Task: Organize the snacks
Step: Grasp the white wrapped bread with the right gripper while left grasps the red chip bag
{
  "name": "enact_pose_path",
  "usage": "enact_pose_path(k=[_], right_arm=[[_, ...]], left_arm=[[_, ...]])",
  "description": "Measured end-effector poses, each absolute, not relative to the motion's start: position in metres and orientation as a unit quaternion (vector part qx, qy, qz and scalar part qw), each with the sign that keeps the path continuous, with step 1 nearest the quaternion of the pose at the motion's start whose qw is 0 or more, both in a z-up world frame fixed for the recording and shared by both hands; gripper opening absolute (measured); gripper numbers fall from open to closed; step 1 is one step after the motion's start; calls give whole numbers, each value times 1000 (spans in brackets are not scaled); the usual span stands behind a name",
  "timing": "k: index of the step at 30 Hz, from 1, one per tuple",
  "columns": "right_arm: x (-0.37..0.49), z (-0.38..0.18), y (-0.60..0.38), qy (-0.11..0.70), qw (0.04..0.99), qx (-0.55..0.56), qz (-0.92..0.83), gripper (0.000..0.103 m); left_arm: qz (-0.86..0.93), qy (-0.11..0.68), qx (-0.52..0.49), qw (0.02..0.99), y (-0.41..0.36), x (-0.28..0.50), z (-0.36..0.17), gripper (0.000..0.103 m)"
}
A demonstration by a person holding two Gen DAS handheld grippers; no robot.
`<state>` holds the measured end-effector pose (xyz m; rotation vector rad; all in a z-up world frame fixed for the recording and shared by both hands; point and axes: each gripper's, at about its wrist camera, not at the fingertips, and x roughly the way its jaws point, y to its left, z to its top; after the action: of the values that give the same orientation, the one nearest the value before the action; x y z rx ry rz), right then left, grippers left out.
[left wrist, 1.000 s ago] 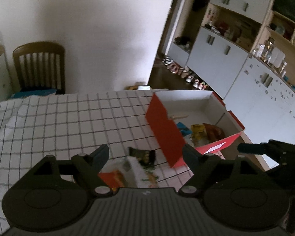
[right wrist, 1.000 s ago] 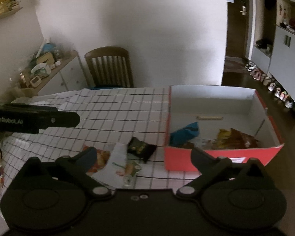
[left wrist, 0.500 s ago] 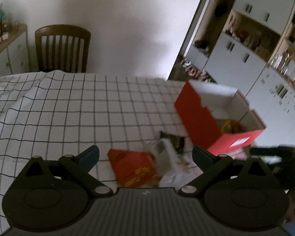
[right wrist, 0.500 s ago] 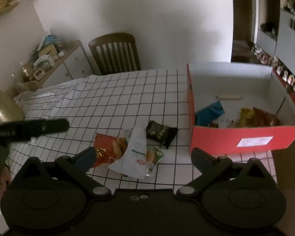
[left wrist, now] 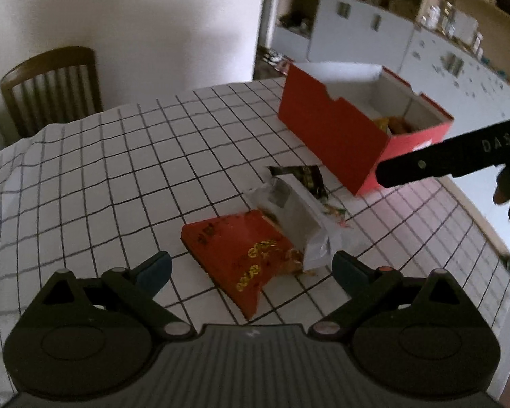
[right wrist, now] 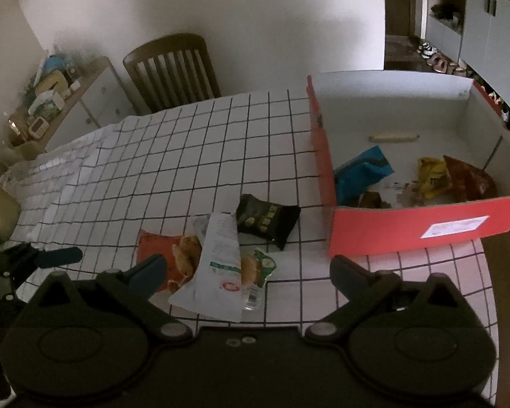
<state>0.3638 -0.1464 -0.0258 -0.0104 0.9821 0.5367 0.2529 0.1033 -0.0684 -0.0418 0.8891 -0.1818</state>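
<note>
The sorting is partly done, judging by how things lie. The red box stands on the right side of the worktop, which is covered in a gridded cloth, and it already holds several snacks: a blue packet against its left wall, a yellow packet and a dark red packet toward the near right corner, something small and brown near the front wall, and a pale stick-shaped item lying alone farther back. Three packets are left outside, clustered just left of the box: a red packet, a white packet lying across its edge, and a black packet touching the far end of the white one, nearest the box. The left gripper has just been opening and now stands wide, angled down over the red packet, which lies between the fingers' lines but is not pressed by either pad. The right gripper is also spread wide and empty, poised above the white packet. Neither has taken hold yet, so three transfers into the box seem to be left, probably starting with the red and white packets.
</note>
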Motion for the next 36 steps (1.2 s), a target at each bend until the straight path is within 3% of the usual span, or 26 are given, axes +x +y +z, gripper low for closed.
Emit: enact_pose_path(k=[17, 27, 32, 34, 36], right_arm=[[398, -54, -91, 500, 823, -57, 266, 87], [407, -82, -69, 514, 814, -85, 259, 77], [407, -92, -64, 515, 813, -95, 253, 63], [406, -93, -63, 513, 814, -99, 253, 58], [404, -94, -61, 510, 816, -106, 253, 53]], left_arm=[[-236, 489, 145, 827, 88, 316, -96, 101], [-251, 509, 153, 809, 91, 326, -120, 101], [-233, 514, 143, 813, 98, 327, -129, 101], [-229, 511, 137, 817, 99, 325, -131, 98], [-228, 509, 128, 820, 100, 323, -132, 88]])
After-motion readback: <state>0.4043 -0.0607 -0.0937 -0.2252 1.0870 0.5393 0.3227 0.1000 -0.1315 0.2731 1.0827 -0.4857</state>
